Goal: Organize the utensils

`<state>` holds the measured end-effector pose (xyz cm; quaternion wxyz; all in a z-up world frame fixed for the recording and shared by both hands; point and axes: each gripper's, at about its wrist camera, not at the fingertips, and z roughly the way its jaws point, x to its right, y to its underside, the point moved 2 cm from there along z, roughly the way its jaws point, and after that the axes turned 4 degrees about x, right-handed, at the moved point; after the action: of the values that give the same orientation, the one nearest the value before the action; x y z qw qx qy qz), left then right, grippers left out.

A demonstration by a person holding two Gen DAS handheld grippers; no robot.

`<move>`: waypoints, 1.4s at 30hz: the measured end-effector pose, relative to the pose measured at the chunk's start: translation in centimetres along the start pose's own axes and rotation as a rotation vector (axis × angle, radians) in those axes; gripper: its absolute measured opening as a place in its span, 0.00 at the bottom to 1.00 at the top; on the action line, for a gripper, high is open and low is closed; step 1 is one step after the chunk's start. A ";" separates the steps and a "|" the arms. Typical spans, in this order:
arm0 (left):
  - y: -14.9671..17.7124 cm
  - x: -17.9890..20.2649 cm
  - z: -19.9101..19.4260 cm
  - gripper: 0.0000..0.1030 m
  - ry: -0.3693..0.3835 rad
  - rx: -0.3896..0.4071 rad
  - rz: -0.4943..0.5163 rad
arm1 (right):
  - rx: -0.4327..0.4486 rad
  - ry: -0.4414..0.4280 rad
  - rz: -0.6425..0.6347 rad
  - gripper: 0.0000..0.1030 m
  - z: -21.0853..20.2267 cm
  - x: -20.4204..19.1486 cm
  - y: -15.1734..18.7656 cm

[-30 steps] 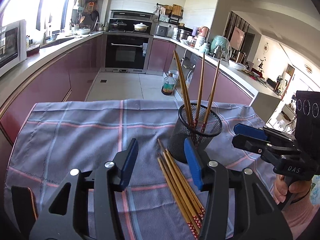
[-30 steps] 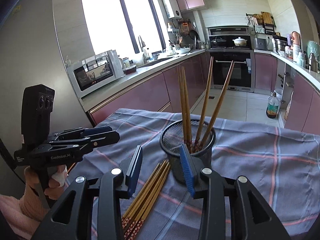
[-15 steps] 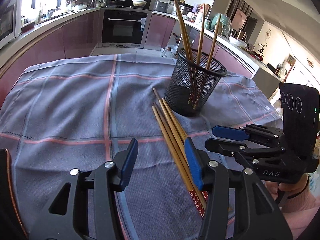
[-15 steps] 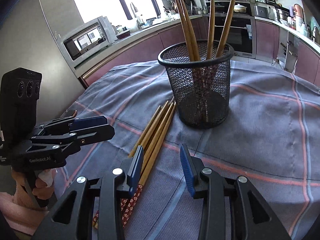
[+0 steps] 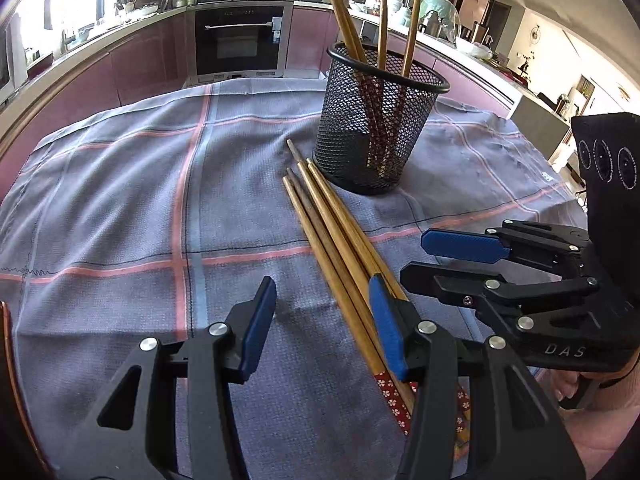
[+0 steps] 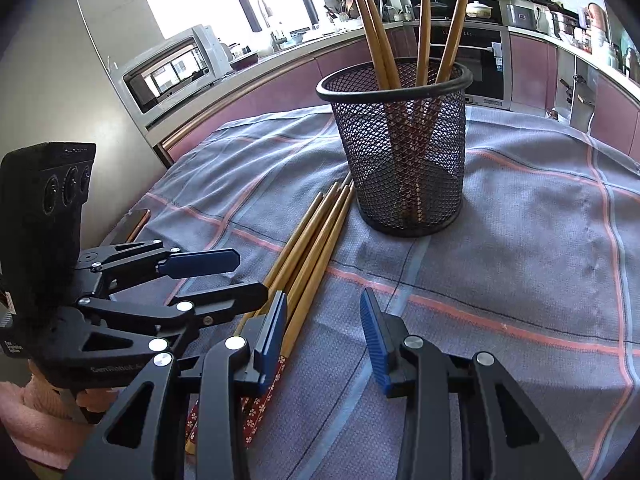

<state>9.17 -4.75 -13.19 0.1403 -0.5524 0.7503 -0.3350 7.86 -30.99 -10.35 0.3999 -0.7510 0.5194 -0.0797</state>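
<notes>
Several loose wooden chopsticks (image 5: pixel 340 240) (image 6: pixel 316 248) with red patterned ends lie in a bundle on the blue-grey checked cloth (image 5: pixel 120 208). Beyond their tips stands a black mesh cup (image 5: pixel 380 132) (image 6: pixel 404 160) holding several upright chopsticks. My left gripper (image 5: pixel 322 320) (image 6: pixel 244 276) hovers low over the cloth, open, its right finger above the bundle. My right gripper (image 6: pixel 324 320) (image 5: pixel 424 260) is open too, its left finger over the same bundle from the other side. Neither one holds anything.
A hand with a pink sleeve (image 6: pixel 24 412) holds the left gripper. A flat orange-edged thing (image 6: pixel 134 220) lies at the cloth's left edge. A microwave (image 6: pixel 172 68) and an oven (image 5: pixel 236 40) stand along the counters behind.
Both grippers have sunk toward the cloth and tipped downward, closing in on the thick ends of the loose chopsticks. Their jaws kept the same width. Cup and chopsticks stayed put.
</notes>
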 end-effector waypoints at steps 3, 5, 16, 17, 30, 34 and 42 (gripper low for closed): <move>0.0 -0.1 0.1 0.46 -0.010 -0.003 0.001 | -0.001 0.002 -0.004 0.35 0.0 0.0 0.0; 0.2 -0.3 0.4 0.46 -0.016 -0.017 -0.002 | 0.000 0.003 -0.005 0.35 0.0 -0.1 0.0; 0.3 -1.4 0.2 0.45 -0.027 -0.016 0.002 | -0.021 0.023 -0.020 0.28 0.9 -0.4 -0.2; 0.3 -1.4 0.2 0.45 -0.029 -0.015 0.001 | -0.024 0.029 -0.023 0.27 1.0 -0.4 -0.1; -0.2 -0.7 -0.8 0.39 0.026 0.024 0.018 | -0.036 0.092 -0.049 0.13 1.5 -0.5 -0.3; -0.1 -0.6 0.1 0.34 0.012 -0.006 0.017 | -0.035 0.086 -0.047 0.14 1.4 -0.4 -0.2; -0.4 -1.2 1.2 0.29 -0.008 -0.027 0.014 | -0.031 0.081 -0.050 0.14 1.5 -0.3 -0.4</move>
<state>10.65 -4.10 -14.01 0.1381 -0.5505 0.7580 -0.3214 8.77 -29.90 -11.00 0.3646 -0.7661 0.5173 -0.1120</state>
